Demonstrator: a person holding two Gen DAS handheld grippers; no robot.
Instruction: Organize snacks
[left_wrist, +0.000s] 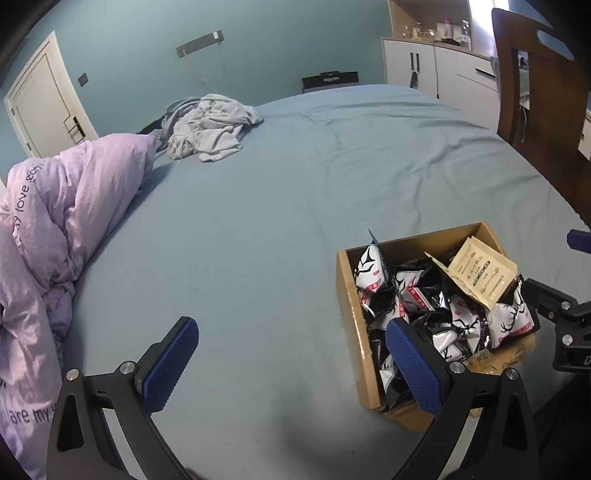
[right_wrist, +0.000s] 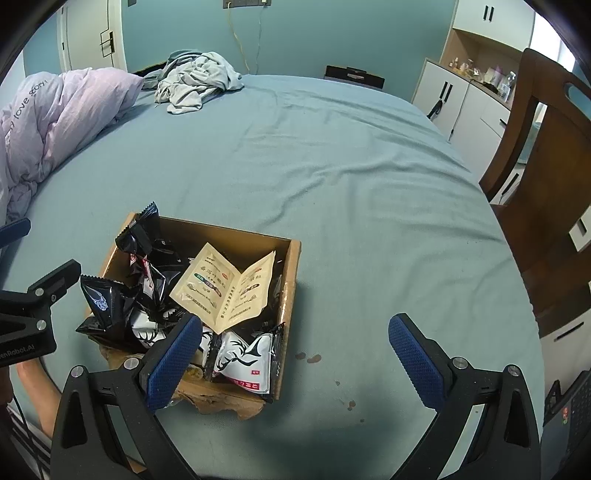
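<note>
An open cardboard box (left_wrist: 349, 295) (right_wrist: 291, 273) sits on the blue bedsheet near the bed's front edge. It holds several black-and-white deer-print snack packets (left_wrist: 509, 325) (right_wrist: 243, 360) and beige sachets (left_wrist: 480, 273) (right_wrist: 225, 291) lying on top. My left gripper (left_wrist: 291, 365) is open and empty, just left of the box, its right finger over the box's near corner. My right gripper (right_wrist: 295, 362) is open and empty, its left finger over the box's near edge, its right finger over bare sheet.
A lilac duvet (left_wrist: 55, 229) (right_wrist: 55, 114) is heaped at the left. Crumpled grey clothes (left_wrist: 210, 129) (right_wrist: 195, 81) lie at the far side. A wooden chair (right_wrist: 546, 177) stands at the right edge. White cabinets (left_wrist: 436, 66) stand behind. Small brown stains (right_wrist: 310, 357) mark the sheet.
</note>
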